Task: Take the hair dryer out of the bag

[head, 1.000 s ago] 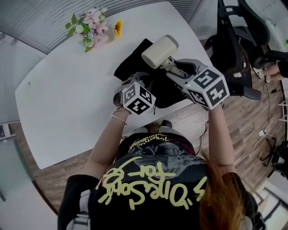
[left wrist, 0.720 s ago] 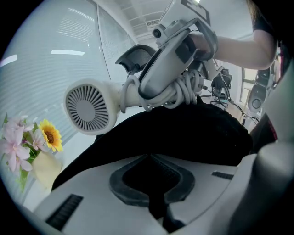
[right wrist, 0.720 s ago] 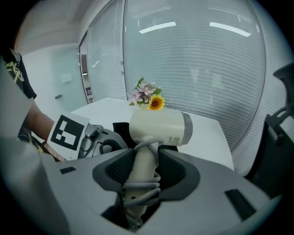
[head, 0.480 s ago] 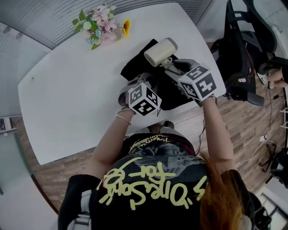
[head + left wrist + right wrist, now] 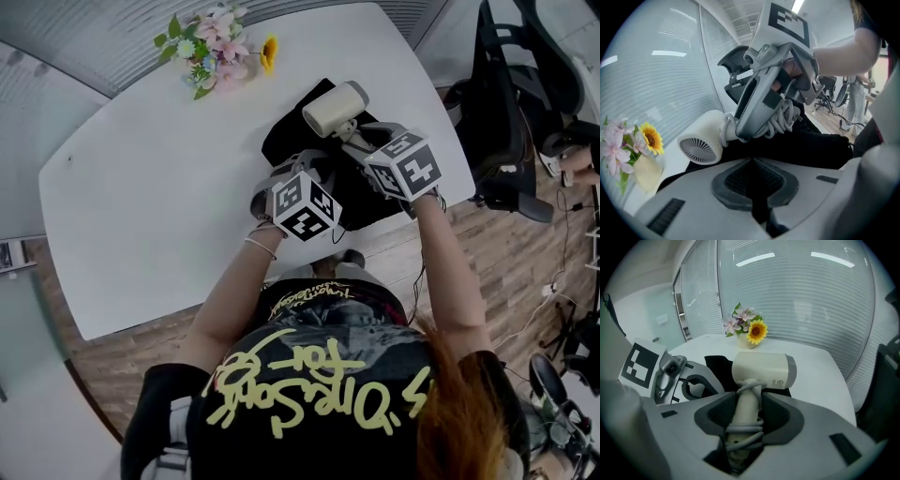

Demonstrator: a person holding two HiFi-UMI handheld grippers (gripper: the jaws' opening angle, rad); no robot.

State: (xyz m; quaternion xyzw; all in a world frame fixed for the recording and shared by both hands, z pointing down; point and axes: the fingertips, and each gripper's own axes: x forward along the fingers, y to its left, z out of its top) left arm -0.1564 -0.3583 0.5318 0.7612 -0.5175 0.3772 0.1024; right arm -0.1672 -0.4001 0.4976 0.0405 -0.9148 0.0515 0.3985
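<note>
The cream hair dryer (image 5: 333, 108) (image 5: 701, 140) (image 5: 764, 370) is out of the black bag (image 5: 281, 141) and hangs just above it. My right gripper (image 5: 358, 142) (image 5: 746, 411) is shut on its handle, with the grey cord wound round that handle. The bag (image 5: 806, 147) (image 5: 717, 366) lies flat on the white table (image 5: 141, 206). My left gripper (image 5: 305, 169) (image 5: 752, 161) is shut at the bag's near edge, with black fabric pinched at its tips. In the left gripper view the right gripper (image 5: 764, 98) looms close above.
A small vase of pink flowers and a sunflower (image 5: 216, 52) (image 5: 747, 331) stands at the table's far edge. Black office chairs (image 5: 506, 103) stand to the right of the table, over a wooden floor with cables. Slatted blinds run behind the table.
The right gripper has come down with the hair dryer, closer to the bag. The left gripper has stayed where it was.
</note>
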